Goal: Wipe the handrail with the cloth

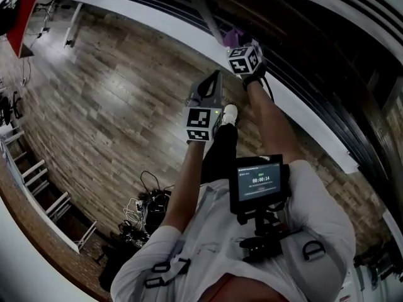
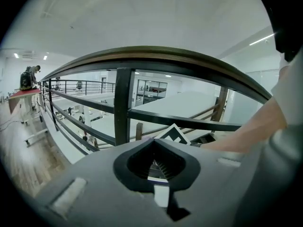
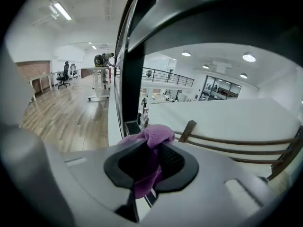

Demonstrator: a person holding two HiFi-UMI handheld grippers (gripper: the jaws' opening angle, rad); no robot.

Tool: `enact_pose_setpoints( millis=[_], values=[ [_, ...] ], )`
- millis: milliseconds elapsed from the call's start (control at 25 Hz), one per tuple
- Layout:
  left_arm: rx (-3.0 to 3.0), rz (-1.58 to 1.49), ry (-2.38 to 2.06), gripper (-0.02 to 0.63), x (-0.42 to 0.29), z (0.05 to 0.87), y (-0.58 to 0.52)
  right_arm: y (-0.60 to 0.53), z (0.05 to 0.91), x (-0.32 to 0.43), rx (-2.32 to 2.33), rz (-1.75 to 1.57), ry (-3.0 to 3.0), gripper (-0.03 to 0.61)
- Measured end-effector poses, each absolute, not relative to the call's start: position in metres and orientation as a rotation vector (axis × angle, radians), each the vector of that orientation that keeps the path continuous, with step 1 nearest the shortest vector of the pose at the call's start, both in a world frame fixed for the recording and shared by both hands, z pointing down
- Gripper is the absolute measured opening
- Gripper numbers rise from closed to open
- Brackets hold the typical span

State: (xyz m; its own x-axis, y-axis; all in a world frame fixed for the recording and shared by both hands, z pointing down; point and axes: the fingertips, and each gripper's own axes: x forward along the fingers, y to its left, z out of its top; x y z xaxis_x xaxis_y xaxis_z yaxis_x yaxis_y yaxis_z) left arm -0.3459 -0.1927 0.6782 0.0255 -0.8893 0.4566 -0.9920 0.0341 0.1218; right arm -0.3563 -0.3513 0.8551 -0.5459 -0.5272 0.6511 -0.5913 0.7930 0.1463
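Two grippers hang below the handrail (image 2: pixel 156 56). The right gripper (image 3: pixel 150 148) is clamped on a purple cloth (image 3: pixel 157 132), which bunches out beyond its jaws under the rail, beside a black post (image 3: pixel 132 89). The left gripper (image 2: pixel 154 143) has its jaws pressed together with nothing between them.

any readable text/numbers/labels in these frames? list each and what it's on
"00:00:14": on the chest screen, as best it reads.
Smaller lines on that screen: too small to read.
Left marker cube, right marker cube: patterns only, no words.
Purple cloth: no print.
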Motion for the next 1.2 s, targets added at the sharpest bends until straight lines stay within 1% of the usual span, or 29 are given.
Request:
enact_pose_setpoints(
  millis=[240,320,520,1000,1200],
  values=[
    [1.909,0.296,-1.819,0.000,-0.344,0.686,-0.197,-0.331,0.866,-0.308,0.864,0.138,-2.223,0.046],
    [1.934,0.292,-1.784,0.000,-0.324,0.685,-0.200,-0.326,0.865,-0.280,0.885,0.169,-2.204,0.046],
    [2.038,0.316,-1.691,0.000,-0.219,0.682,-0.203,-0.315,0.867,-0.179,0.946,0.181,-2.165,0.046],
    [2.270,0.389,-1.392,0.000,-0.039,0.680,-0.207,-0.293,0.856,0.019,1.194,0.276,-2.061,0.046],
    [2.342,0.404,-1.296,0.000,0.061,0.680,-0.196,-0.279,0.851,0.132,1.304,0.326,-2.018,0.047]
  ],
)
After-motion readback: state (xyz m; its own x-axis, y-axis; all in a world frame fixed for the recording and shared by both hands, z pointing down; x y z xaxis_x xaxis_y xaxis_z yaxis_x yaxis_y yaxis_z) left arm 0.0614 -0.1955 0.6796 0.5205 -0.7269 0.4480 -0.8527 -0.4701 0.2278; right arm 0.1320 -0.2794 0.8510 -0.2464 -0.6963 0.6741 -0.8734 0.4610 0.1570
